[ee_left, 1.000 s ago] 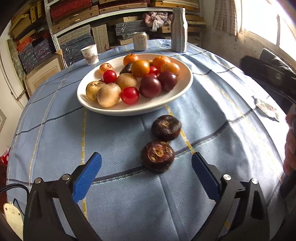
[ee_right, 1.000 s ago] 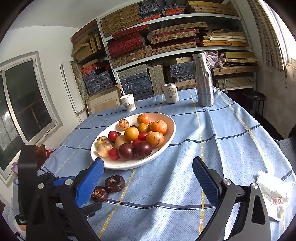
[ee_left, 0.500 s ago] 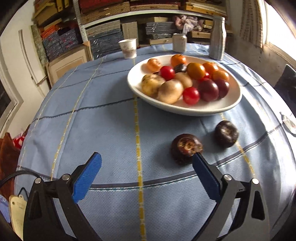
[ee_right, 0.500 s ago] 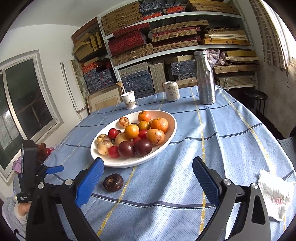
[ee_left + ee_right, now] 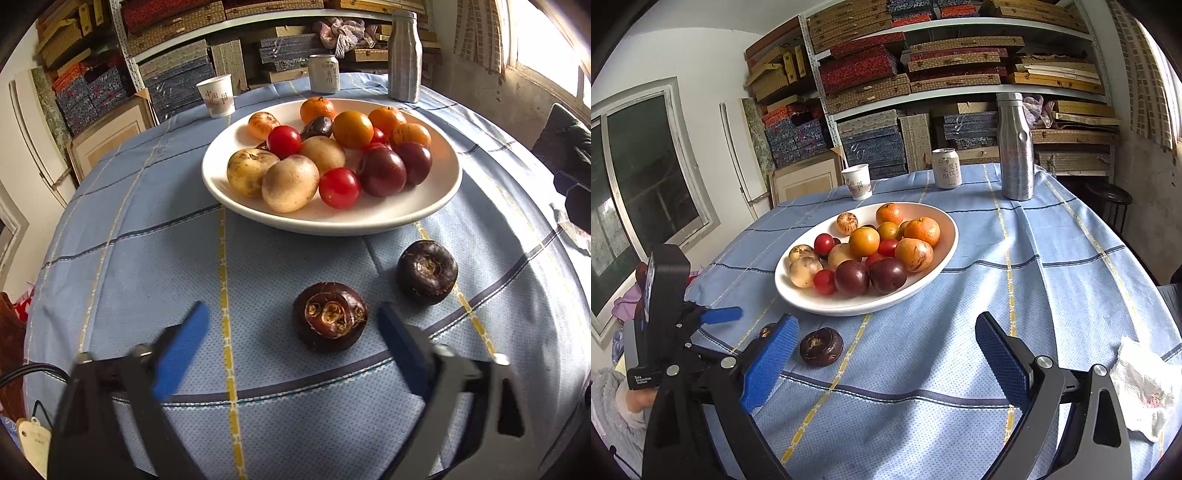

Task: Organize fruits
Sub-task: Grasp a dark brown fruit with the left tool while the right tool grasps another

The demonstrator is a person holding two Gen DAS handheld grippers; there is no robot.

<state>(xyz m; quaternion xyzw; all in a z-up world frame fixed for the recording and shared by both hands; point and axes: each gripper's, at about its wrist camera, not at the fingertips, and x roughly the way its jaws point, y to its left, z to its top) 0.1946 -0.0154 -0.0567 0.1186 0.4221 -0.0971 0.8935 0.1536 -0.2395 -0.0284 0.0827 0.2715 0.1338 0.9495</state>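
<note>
Left gripper point(image 5: 293, 326) closing, blurred, around near water chestnut point(image 5: 330, 316), untouched.

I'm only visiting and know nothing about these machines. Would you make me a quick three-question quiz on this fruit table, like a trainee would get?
1. True or false: both dark brown fruits lie on the tablecloth, outside the white bowl.
2. Which stands nearest the metal bottle? A) paper cup B) drink can C) crumpled tissue
3. Fill in: the nearer dark fruit lies between the blue pads of the ___ gripper, untouched.

Key
1. True; the farther dark fruit sits beside it.
2. B
3. Left. Its jaws have just been closing, but gaps remain on both sides. The right gripper is open over bare cloth.
</note>
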